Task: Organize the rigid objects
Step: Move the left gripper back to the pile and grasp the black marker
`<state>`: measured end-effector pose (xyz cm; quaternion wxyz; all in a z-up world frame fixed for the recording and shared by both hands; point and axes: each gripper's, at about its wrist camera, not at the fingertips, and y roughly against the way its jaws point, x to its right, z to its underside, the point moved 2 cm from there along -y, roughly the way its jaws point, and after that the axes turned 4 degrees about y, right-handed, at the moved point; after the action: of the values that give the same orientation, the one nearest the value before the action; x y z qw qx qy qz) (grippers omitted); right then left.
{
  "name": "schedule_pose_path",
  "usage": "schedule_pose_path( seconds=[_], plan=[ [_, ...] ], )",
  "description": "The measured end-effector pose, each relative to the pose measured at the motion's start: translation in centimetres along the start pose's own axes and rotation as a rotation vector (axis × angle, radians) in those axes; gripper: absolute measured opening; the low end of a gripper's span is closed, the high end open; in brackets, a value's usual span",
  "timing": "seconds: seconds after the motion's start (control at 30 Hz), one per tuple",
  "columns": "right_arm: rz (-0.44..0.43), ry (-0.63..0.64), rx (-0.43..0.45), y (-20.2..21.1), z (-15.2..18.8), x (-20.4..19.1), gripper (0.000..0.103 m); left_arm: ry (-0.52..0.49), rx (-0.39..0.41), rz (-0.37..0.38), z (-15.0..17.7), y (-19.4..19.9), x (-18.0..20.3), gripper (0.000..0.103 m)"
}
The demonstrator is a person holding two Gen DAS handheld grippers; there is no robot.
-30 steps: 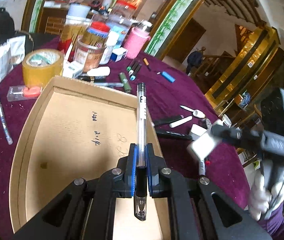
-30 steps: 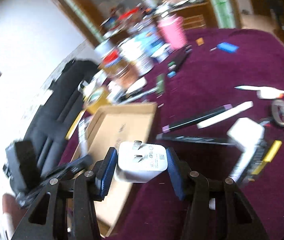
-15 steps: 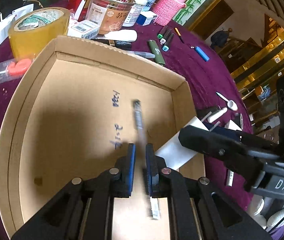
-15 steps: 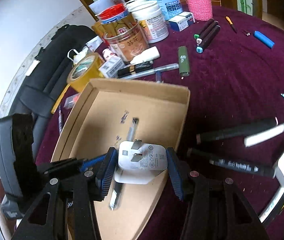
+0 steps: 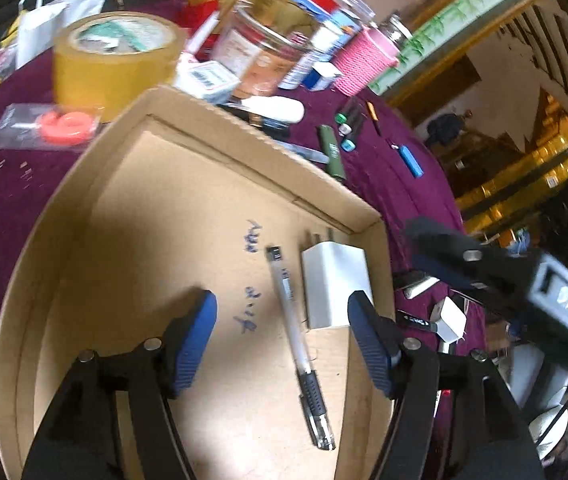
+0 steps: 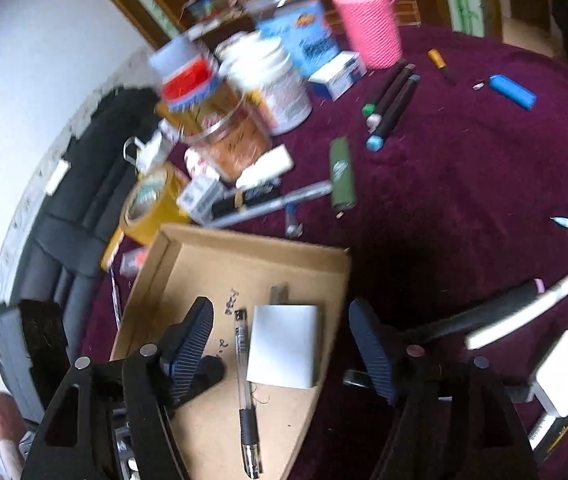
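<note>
While both jaws are opening, the left claw point(image 5: 282, 338) and right claw point(image 6: 282, 344) grip nothing. Pen point(image 5: 298, 344) and white charger point(image 5: 336, 284) lie side by side in the cardboard tray point(image 5: 244, 132). Blue handwriting point(image 5: 253, 276) there is illegible; "DAS" shows on the right claw's body.

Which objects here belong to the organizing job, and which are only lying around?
Job:
- cardboard box
- pen lying inside it
- white charger beside the pen
- left tongs and right tongs, opening, nothing between them

Lying about:
- tape roll
- pink knitted cup
- blue lighter
</note>
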<state>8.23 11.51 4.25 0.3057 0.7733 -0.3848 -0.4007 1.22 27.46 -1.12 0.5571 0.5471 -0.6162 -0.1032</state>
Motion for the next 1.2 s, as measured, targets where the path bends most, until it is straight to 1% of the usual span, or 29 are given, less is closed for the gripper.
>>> schedule_pose_path(
  seconds=[0.1, 0.13, 0.2, 0.27, 0.37, 0.43, 0.5, 0.53, 0.63, 0.7, 0.73, 0.77, 0.87, 0.9, 0.93, 0.97, 1.03, 1.1, 1.13, 1.17, 1.2],
  plan=[
    [-0.015, -0.035, 0.054, 2.3, 0.7, 1.4, 0.075, 0.001, 0.019, -0.012, 0.4, 0.6, -0.3, 0.067],
    [-0.001, -0.035, 0.072, 3.1, 1.0, 1.9, 0.075, -0.005, 0.025, -0.024, 0.6, 0.8, -0.4, 0.067],
    [0.026, -0.036, 0.115, 5.2, 1.8, 2.9, 0.075, -0.004, 0.031, -0.024, 0.8, 0.9, -0.4, 0.067],
    [0.053, -0.043, 0.151, 7.3, 2.7, 4.3, 0.075, -0.002, 0.038, -0.005, 0.9, 1.2, -0.3, 0.067],
    [0.116, -0.075, 0.202, 10.6, 4.2, 7.5, 0.076, -0.053, 0.088, 0.021, 1.6, 3.1, 1.3, 0.069],
    [0.178, -0.115, 0.237, 12.5, 5.3, 10.5, 0.078, -0.111, 0.125, 0.042, 2.2, 4.5, 3.3, 0.079],
    [0.251, -0.163, 0.267, 13.9, 6.3, 13.5, 0.078, -0.194, 0.153, 0.057, 3.4, 5.6, 6.1, 0.084],
    [0.285, -0.188, 0.282, 14.5, 6.8, 15.0, 0.078, -0.231, 0.154, 0.061, 4.1, 5.8, 7.5, 0.086],
    [0.361, -0.255, 0.326, 15.4, 8.3, 18.9, 0.078, -0.312, 0.123, 0.083, 6.1, 5.2, 11.0, 0.087],
    [0.403, -0.288, 0.349, 15.6, 9.3, 21.0, 0.078, -0.384, 0.085, 0.073, 7.9, 3.6, 13.6, 0.087],
    [0.419, -0.298, 0.355, 15.5, 9.6, 21.9, 0.078, -0.408, 0.075, 0.065, 8.6, 3.1, 14.3, 0.087],
    [0.429, -0.303, 0.361, 15.5, 9.9, 22.5, 0.078, -0.44, 0.057, 0.049, 9.5, 2.1, 15.2, 0.087],
    [0.465, -0.31, 0.382, 15.5, 10.9, 24.2, 0.078, -0.495, -0.009, 0.02, 11.6, -0.9, 17.3, 0.087],
    [0.458, -0.326, 0.378, 15.7, 11.2, 24.8, 0.078, -0.521, -0.025, 0.001, 11.9, -1.9, 17.9, 0.087],
    [0.424, -0.347, 0.382, 15.8, 11.3, 25.2, 0.078, -0.552, -0.032, -0.027, 12.1, -2.7, 18.4, 0.087],
    [0.391, -0.358, 0.394, 15.9, 11.3, 25.4, 0.078, -0.607, -0.034, -0.077, 12.2, -3.8, 19.2, 0.087],
    [0.387, -0.352, 0.386, 15.9, 11.3, 25.4, 0.078, -0.725, -0.017, -0.181, 11.7, -5.9, 20.4, 0.087],
    [0.359, -0.354, 0.374, 15.6, 11.4, 25.6, 0.078, -0.828, -0.015, -0.254, 11.3, -7.8, 20.9, 0.087],
    [0.349, -0.358, 0.371, 15.5, 11.4, 25.7, 0.078, -0.882, -0.026, -0.284, 11.1, -8.8, 21.1, 0.087],
    [0.346, -0.36, 0.369, 15.5, 11.5, 25.6, 0.078, -0.933, -0.064, -0.304, 11.0, -10.1, 21.1, 0.087],
    [0.34, -0.365, 0.369, 15.5, 11.6, 25.6, 0.078, -0.974, -0.119, -0.316, 11.0, -11.4, 21.1, 0.087]
  ],
)
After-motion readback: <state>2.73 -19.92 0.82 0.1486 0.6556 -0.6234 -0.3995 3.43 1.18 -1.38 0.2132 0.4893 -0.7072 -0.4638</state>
